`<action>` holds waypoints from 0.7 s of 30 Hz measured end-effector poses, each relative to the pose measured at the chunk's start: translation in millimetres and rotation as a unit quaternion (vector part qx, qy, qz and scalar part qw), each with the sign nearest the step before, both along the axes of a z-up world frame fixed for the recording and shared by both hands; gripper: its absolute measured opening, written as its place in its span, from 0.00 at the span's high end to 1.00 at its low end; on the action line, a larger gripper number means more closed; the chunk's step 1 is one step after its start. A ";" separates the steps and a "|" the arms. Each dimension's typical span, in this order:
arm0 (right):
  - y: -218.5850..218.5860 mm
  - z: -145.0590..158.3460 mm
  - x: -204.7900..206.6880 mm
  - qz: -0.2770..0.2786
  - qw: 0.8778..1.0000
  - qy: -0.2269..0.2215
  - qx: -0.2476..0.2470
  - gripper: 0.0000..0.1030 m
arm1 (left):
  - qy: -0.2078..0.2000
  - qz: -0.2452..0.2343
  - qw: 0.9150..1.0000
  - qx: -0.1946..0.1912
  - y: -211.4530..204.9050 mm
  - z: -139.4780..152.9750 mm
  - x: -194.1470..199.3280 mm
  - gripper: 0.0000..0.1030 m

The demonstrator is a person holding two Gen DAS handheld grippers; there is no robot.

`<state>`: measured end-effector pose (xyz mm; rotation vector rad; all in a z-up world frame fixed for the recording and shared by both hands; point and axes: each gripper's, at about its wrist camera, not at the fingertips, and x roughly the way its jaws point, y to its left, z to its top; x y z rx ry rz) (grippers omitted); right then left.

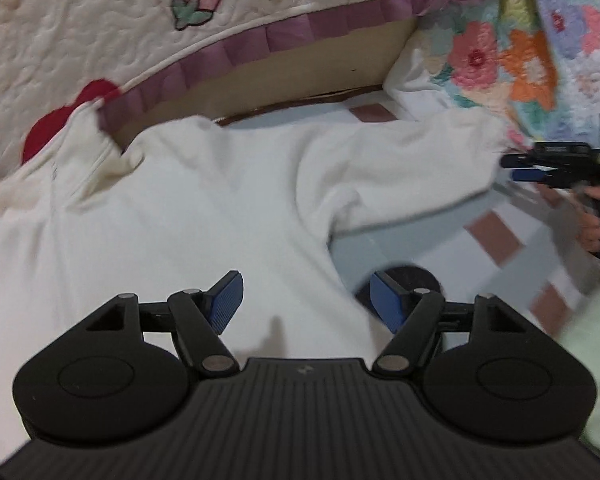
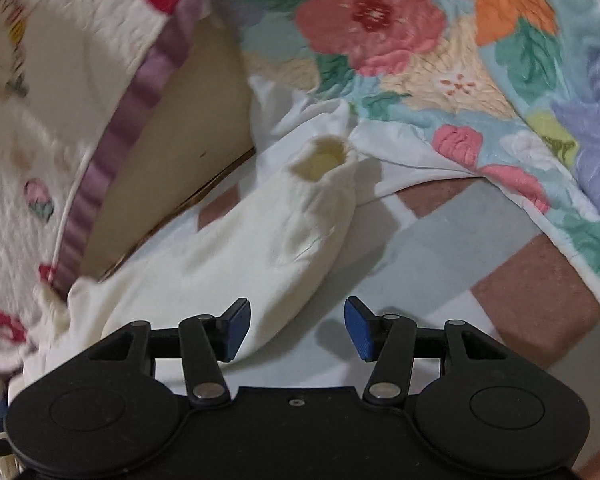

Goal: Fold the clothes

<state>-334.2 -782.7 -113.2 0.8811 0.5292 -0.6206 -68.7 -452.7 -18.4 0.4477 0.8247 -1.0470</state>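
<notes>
A cream long-sleeved top (image 1: 220, 208) lies spread flat on the tiled floor, one sleeve (image 1: 420, 168) stretched out to the right. My left gripper (image 1: 308, 300) hovers open over the top's lower body, its right finger past the cloth's edge, with nothing pinched. In the right wrist view the same sleeve (image 2: 260, 240) runs away from me to its open cuff (image 2: 324, 156). My right gripper (image 2: 298, 328) stands open just above the sleeve's near part, holding nothing. The left wrist view also shows the right gripper (image 1: 540, 164) at the sleeve's end, carried by a hand (image 1: 592, 224).
A cream quilt with strawberries and a purple border (image 1: 80, 20) hangs over a tan bed base (image 1: 300, 68) behind the top. A flowered quilt (image 2: 380, 20) drapes down on the right. The floor (image 2: 440, 248) has grey and brown tiles. A pale green cloth (image 1: 592, 340) lies at the far right.
</notes>
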 end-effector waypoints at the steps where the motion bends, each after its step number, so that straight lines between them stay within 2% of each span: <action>1: -2.8 -5.1 2.6 -0.006 1.000 -0.003 0.001 0.43 | -0.003 0.006 1.000 0.003 -8.9 -8.0 2.1 0.33; 3: -7.9 -13.4 12.2 -0.003 1.000 -0.005 -0.011 0.43 | -0.002 0.022 1.000 0.003 -19.0 -20.9 9.8 0.33; 7: -18.5 -15.3 51.0 0.043 0.994 0.040 -0.093 0.43 | -0.017 0.047 0.999 0.005 -29.1 -39.2 22.0 0.33; 8: -21.3 -13.0 60.9 0.051 0.991 0.052 -0.110 0.48 | -0.024 0.051 0.998 0.006 -29.6 -42.5 24.2 0.33; 9: -23.5 -7.5 69.3 0.059 0.988 0.062 -0.126 0.91 | -0.029 0.052 0.998 0.006 -30.1 -44.6 26.8 0.33; 12: -29.4 31.6 78.6 0.058 0.979 0.053 -0.186 0.91 | -0.017 0.054 0.998 -0.003 -26.4 -49.3 34.0 0.33; 15: -43.9 84.8 66.1 0.026 0.974 0.008 -0.224 0.92 | 0.031 0.047 0.998 -0.007 -20.5 -57.9 37.2 0.33; 18: -60.7 98.8 58.0 0.018 0.969 0.036 -0.243 0.93 | 0.054 0.026 0.998 0.020 -19.3 -74.3 27.8 0.33; 21: -69.6 67.7 57.6 0.025 0.963 0.120 -0.238 0.93 | 0.018 -0.001 0.999 0.035 -18.3 -81.2 10.5 0.32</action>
